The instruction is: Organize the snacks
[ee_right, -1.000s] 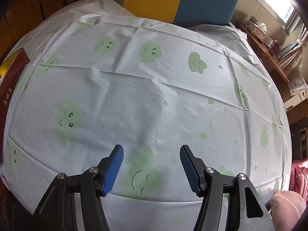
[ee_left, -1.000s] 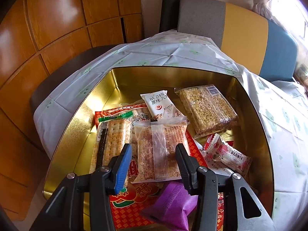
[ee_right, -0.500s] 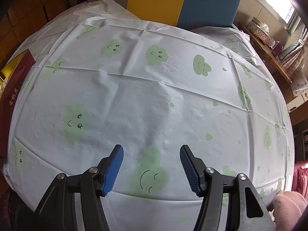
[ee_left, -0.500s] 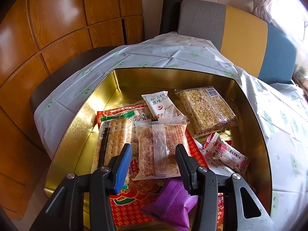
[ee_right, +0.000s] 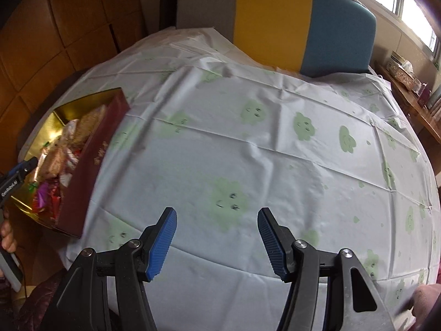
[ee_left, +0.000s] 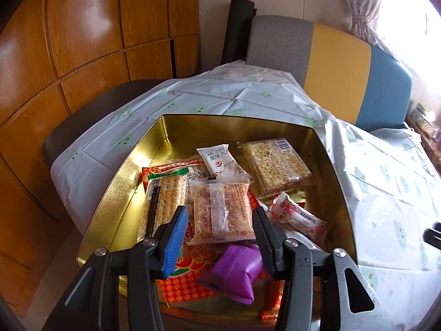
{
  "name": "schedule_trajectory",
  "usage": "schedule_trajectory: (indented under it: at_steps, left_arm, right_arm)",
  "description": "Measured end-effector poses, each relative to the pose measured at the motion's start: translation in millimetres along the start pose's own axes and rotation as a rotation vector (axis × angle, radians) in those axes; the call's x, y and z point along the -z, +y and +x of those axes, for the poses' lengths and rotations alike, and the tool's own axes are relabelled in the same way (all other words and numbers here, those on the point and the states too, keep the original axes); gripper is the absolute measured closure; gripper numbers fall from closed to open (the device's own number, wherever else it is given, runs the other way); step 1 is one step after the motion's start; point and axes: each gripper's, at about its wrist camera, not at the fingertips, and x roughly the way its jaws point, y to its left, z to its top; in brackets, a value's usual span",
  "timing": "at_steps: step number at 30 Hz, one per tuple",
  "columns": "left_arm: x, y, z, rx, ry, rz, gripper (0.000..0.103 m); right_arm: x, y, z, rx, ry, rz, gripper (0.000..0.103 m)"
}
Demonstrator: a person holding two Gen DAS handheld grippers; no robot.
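Note:
A gold tin box (ee_left: 115, 193) holds several snack packs: a clear pack of orange crackers (ee_left: 220, 209), a cracker sleeve (ee_left: 165, 198), a white sachet (ee_left: 217, 157), a rice-cake pack (ee_left: 275, 165), a pink-flowered candy pack (ee_left: 297, 218) and a purple pouch (ee_left: 234, 273). My left gripper (ee_left: 220, 231) is open and empty, above the box's near end, over the orange crackers. My right gripper (ee_right: 216, 237) is open and empty above the bare tablecloth. The box (ee_right: 91, 160) shows at the left of the right wrist view, dark red outside.
The white tablecloth with green smiley clouds (ee_right: 275, 151) covers the table. A grey, yellow and blue chair back (ee_right: 275, 19) stands behind the table. Wooden panelling (ee_left: 69, 55) is on the left. The left gripper's tip (ee_right: 19, 173) shows by the box.
The left gripper has pulled back and up a little from the snacks. The right gripper has drawn back and swung left, bringing the box into its view.

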Motion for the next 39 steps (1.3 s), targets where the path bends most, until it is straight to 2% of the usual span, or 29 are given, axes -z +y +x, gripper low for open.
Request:
schedule_trajectory:
  at_steps: [2, 7, 10, 20, 28, 39]
  left_arm:
    - [2.0, -0.9, -8.0, 0.007, -0.008, -0.003, 0.046]
    - [6.3, 0.4, -24.2, 0.001, -0.028, 0.002, 0.046]
    - [10.0, 5.4, -31.2, -0.013, -0.034, -0.012, 0.046]
    - [20.4, 13.9, -39.2, -0.053, -0.058, -0.02, 0.046]
    - [21.6, 17.0, -40.9, -0.051, -0.066, -0.03, 0.04]
    - [20.2, 17.7, -43.8, -0.052, -0.082, -0.029, 0.038]
  right_arm:
    - [-1.9, 19.4, -6.6, -0.03, -0.054, -0.009, 0.041]
    - [-5.9, 67.9, -21.6, -0.084, -0.188, -0.028, 0.041]
    - [-5.0, 93.8, -27.2, -0.09, -0.236, -0.064, 0.041]
    - [17.1, 141.5, -19.1, -0.066, -0.235, -0.08, 0.041]
    - [19.1, 157.2, -22.2, -0.053, -0.254, -0.111, 0.041]
    - [19.1, 164.3, -21.7, -0.058, -0.257, -0.125, 0.041]
